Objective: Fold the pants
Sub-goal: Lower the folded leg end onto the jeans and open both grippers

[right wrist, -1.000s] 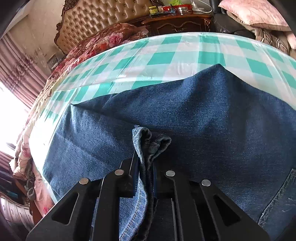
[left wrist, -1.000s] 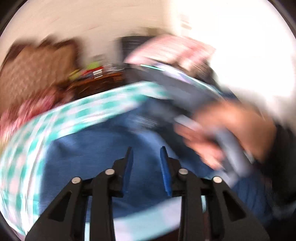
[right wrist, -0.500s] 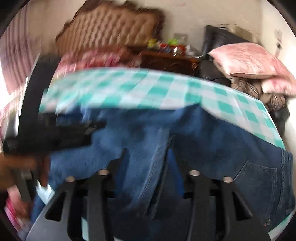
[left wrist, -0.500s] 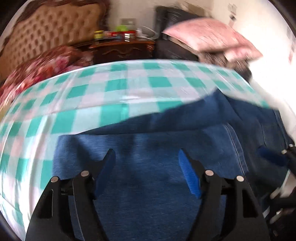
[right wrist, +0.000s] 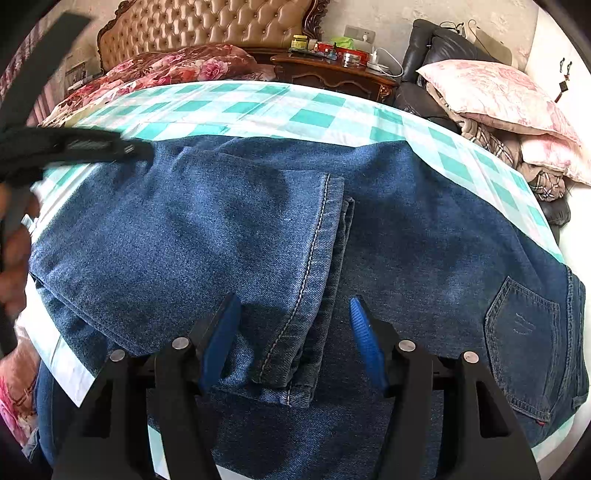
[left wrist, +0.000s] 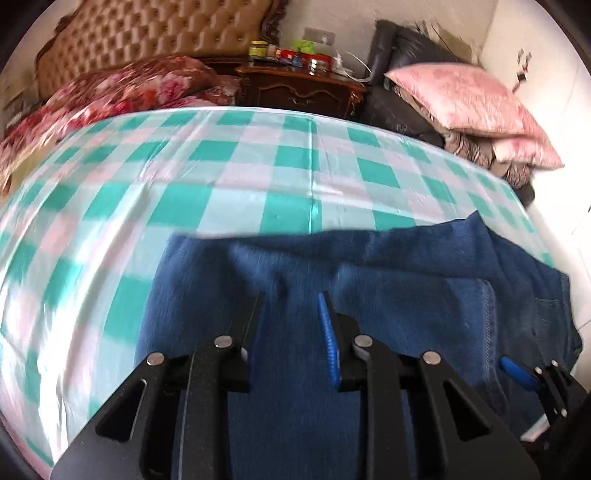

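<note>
We have the jeans [right wrist: 229,236] lying on the checked counter [left wrist: 229,184] with the hem doubled back toward the pocket at three o'clock—so our right tool [right wrist: 293,338] has just been opening, hem lying loose between its pads, while our left tool [left wrist: 291,325] has just been closing, nothing clamped.

Jeans [right wrist: 229,236] cut off below the fingers, blurred hand [right wrist: 14,251] at far left, small jars [left wrist: 258,48] beyond unreadable

my pants [right wrist: 184,236]: matt woven denim | my sheet [left wrist: 221,177]: glossy smooth cloth | headboard [right wrist: 207,26]: tufted leather-look
</note>
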{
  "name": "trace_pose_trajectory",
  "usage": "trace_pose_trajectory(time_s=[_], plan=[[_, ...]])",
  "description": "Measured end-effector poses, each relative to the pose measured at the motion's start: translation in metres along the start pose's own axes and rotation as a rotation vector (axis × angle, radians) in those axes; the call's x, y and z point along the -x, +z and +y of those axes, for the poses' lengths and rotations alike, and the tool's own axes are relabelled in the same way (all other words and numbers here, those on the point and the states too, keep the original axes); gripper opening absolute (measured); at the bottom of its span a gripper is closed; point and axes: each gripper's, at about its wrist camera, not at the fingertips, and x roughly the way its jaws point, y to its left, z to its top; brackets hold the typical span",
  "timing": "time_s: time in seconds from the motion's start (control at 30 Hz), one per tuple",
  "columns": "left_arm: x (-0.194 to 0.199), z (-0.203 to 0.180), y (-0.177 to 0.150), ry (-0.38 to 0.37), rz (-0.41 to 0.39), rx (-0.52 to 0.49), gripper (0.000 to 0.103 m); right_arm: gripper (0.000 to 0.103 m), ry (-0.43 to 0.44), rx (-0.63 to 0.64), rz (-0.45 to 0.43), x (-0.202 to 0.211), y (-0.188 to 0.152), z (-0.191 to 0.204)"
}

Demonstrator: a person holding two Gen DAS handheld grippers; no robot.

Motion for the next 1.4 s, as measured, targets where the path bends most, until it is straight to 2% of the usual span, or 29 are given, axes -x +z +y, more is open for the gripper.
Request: trace_pose_trajectory(time_s=[0.1, 0.23, 0.3, 0.37, 0.43, 0.47, 0.5, 0.53, 0.57, 0.63, 0.67, 0.73, 0.8, 0.87, 0.97, 1.03, 1.07, 1.13, 1.2, 1.23, 1.27, 1.3, 1.4], plan=[[0.002, -0.003, -0.033, 0.022, 0.043, 0.001, 0.028, 0.058, -0.001, -0.001, -0.004, 0.002, -0.004, 0.003], [0.016, -0.023, -0.063, 0.129, -0.029, -0.118, 0.029, 0.063, -0.007, -0.006, -0.006, 0.004, -0.006, 0.004], [0.018, -0.017, -0.065, 0.105, -0.050, -0.083, 0.029, 0.076, -0.034, -0.019, -0.002, 0.003, -0.005, 0.003], [0.018, -0.014, -0.064, 0.091, -0.043, -0.073, 0.031, 0.084, -0.050, -0.029, 0.014, 0.003, -0.002, 0.000], [0.018, -0.017, -0.065, 0.070, -0.044, -0.080, 0.041, 0.087, -0.031, -0.040, 0.018, 0.008, 0.001, -0.003], [0.018, -0.018, -0.066, 0.051, -0.043, -0.083, 0.055, 0.088, -0.034, -0.053, 0.000, 0.013, 0.004, -0.005], [0.016, -0.020, -0.066, 0.027, -0.038, -0.084, 0.081, 0.088, -0.051, -0.072, -0.022, 0.019, 0.008, -0.006], [0.015, -0.023, -0.067, -0.009, -0.026, -0.087, 0.092, 0.088, -0.078, -0.108, -0.053, 0.027, 0.016, -0.008], [0.014, -0.029, -0.070, -0.011, -0.014, -0.097, 0.100, 0.088, -0.097, -0.139, -0.080, 0.031, 0.021, -0.010], [0.011, -0.038, -0.075, 0.047, -0.018, -0.114, 0.101, 0.088, -0.136, -0.160, -0.152, 0.037, 0.032, -0.008], [0.010, -0.042, -0.076, 0.080, -0.017, -0.113, 0.101, 0.088, -0.128, -0.142, -0.172, 0.037, 0.039, -0.006], [0.009, -0.046, -0.077, 0.106, -0.019, -0.118, 0.101, 0.088, -0.081, -0.111, -0.145, 0.025, 0.055, -0.002], [0.009, -0.043, -0.079, 0.086, -0.035, -0.132, 0.101, 0.088, 0.015, -0.122, -0.135, 0.013, 0.065, -0.002], [0.014, -0.037, -0.084, 0.034, -0.068, -0.118, 0.101, 0.088, 0.073, -0.103, -0.112, -0.003, 0.076, 0.006], [0.018, -0.043, -0.095, 0.077, -0.076, -0.195, 0.101, 0.088, 0.079, -0.042, -0.090, -0.021, 0.080, 0.023], [0.024, -0.040, -0.098, 0.066, -0.068, -0.166, 0.097, 0.086, 0.021, 0.002, -0.033, -0.040, 0.079, 0.033], [0.031, -0.034, -0.102, 0.030, -0.068, -0.134, 0.092, 0.082, 0.003, 0.002, -0.026, -0.043, 0.077, 0.032], [0.043, -0.025, -0.114, 0.018, -0.097, -0.138, 0.078, 0.081, -0.037, -0.019, -0.003, -0.050, 0.071, 0.024], [0.054, -0.014, -0.127, 0.018, -0.125, -0.141, 0.054, 0.081, -0.015, -0.056, 0.025, -0.055, 0.067, 0.013], [0.060, -0.007, -0.133, 0.010, -0.134, -0.132, 0.047, 0.081, -0.009, -0.058, 0.030, -0.055, 0.066, 0.011], [0.066, 0.004, -0.140, 0.015, -0.140, -0.112, 0.032, 0.081, -0.014, -0.043, 0.031, -0.055, 0.066, 0.011], [0.071, 0.012, -0.145, 0.012, -0.136, -0.090, 0.024, 0.081, -0.021, -0.028, 0.028, -0.054, 0.065, 0.012], [0.086, 0.035, -0.156, 0.004, -0.175, -0.032, 0.022, 0.084, -0.048, -0.001, 0.016, -0.053, 0.065, 0.016]])
